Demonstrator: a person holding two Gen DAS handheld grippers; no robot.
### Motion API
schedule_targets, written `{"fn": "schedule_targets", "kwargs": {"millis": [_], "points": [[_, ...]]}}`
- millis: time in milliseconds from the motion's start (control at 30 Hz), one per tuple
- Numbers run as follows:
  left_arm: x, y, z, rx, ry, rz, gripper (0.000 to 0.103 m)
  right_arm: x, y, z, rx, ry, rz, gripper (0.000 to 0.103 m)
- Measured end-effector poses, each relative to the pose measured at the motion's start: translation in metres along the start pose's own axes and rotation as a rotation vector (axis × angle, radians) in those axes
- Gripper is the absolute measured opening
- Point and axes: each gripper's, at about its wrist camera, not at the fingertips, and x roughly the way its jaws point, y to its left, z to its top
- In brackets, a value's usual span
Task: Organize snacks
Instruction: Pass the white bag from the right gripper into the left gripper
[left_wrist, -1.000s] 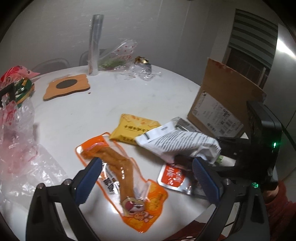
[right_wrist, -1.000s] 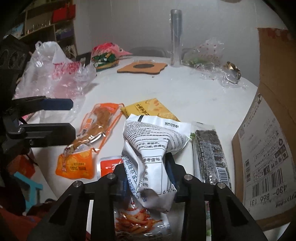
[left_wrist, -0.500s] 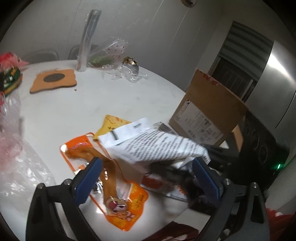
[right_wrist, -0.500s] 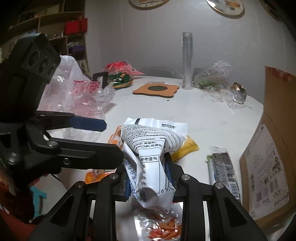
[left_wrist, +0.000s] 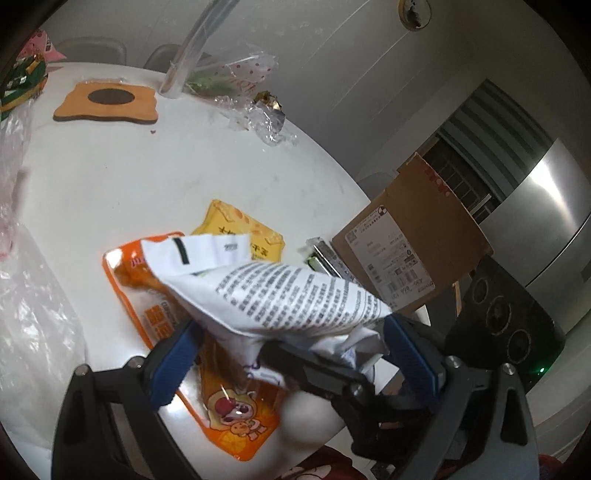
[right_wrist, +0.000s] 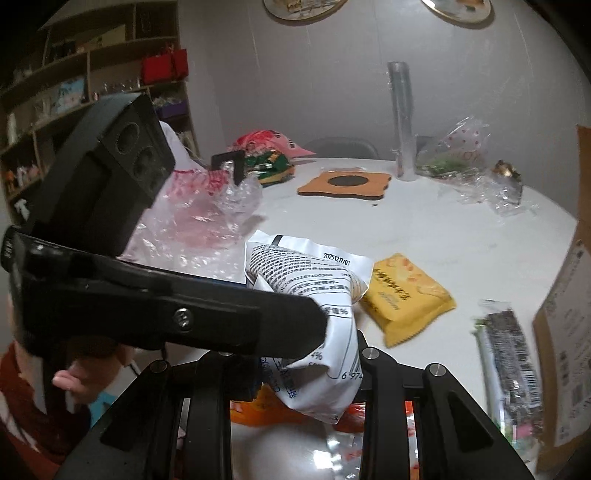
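The white packet (left_wrist: 280, 295) is off the table, pinched at its crumpled lower end by the right gripper (right_wrist: 306, 373), whose jaws are clamped narrow on it. In the left wrist view the packet hangs between the blue pads (left_wrist: 173, 365) of the left gripper (left_wrist: 291, 358), which stands wide, its pads on either side of the packet and not seen to press it. The right gripper reaches in from 4 o'clock in that view.

Under the packet, on the white table (left_wrist: 129, 177), lies the orange pouch (left_wrist: 207, 387), running from the middle toward 6 o'clock. At 12 o'clock of the packet, the yellow packet (left_wrist: 240, 232) lies flat, partly covered by the packet's top edge. At 2 o'clock of the packet a dark bar (right_wrist: 509, 362) lies beside the cardboard box (left_wrist: 413, 243), which stands at the table's edge at 3 o'clock.

Farther out, at 11 o'clock on the table, lies a brown coaster (left_wrist: 107, 101) with a dark round centre. At 12 o'clock stands a clear tube (left_wrist: 184, 62), with crumpled clear wrap (left_wrist: 251, 92) next to it. A plastic bag (right_wrist: 192, 218) fills the 9 o'clock side, with a green and pink packet (right_wrist: 269, 158) behind it.
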Motion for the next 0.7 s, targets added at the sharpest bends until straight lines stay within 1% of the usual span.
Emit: {"fn": "schedule_targets", "kwargs": {"millis": [33, 100, 133, 200, 233, 300, 500, 567, 633, 700], "points": [[0.001, 0.001, 0.001, -0.006, 0.000, -0.009, 0.096, 0.001, 0.000, 0.001, 0.002, 0.002, 0.012, 0.024], [0.002, 0.004, 0.003, -0.026, 0.001, -0.037, 0.093, 0.002, 0.001, 0.001, 0.004, -0.004, 0.032, 0.024], [0.003, 0.003, 0.004, -0.027, 0.003, -0.028, 0.092, 0.002, 0.000, 0.002, 0.008, -0.007, 0.048, 0.024], [0.005, 0.001, 0.004, -0.013, 0.002, -0.014, 0.084, 0.004, -0.001, 0.002, 0.016, -0.003, 0.072, 0.024], [0.005, 0.000, 0.004, -0.001, 0.000, -0.002, 0.082, 0.005, 0.000, 0.001, 0.011, 0.000, 0.068, 0.025], [0.006, 0.000, 0.003, 0.010, 0.001, 0.011, 0.075, 0.009, -0.001, -0.001, 0.007, 0.008, 0.064, 0.025], [0.011, 0.001, 0.001, 0.017, 0.007, -0.004, 0.066, 0.013, -0.007, -0.004, 0.021, 0.044, 0.069, 0.032], [0.011, -0.001, 0.001, 0.027, 0.006, -0.013, 0.063, 0.011, -0.010, -0.006, 0.034, 0.057, 0.080, 0.036], [0.012, -0.002, 0.001, 0.044, 0.008, 0.009, 0.060, 0.007, -0.012, -0.007, 0.033, 0.060, 0.080, 0.039], [0.013, 0.000, 0.001, 0.037, 0.014, 0.007, 0.059, 0.003, -0.012, -0.009, 0.022, 0.057, 0.062, 0.043]]}}
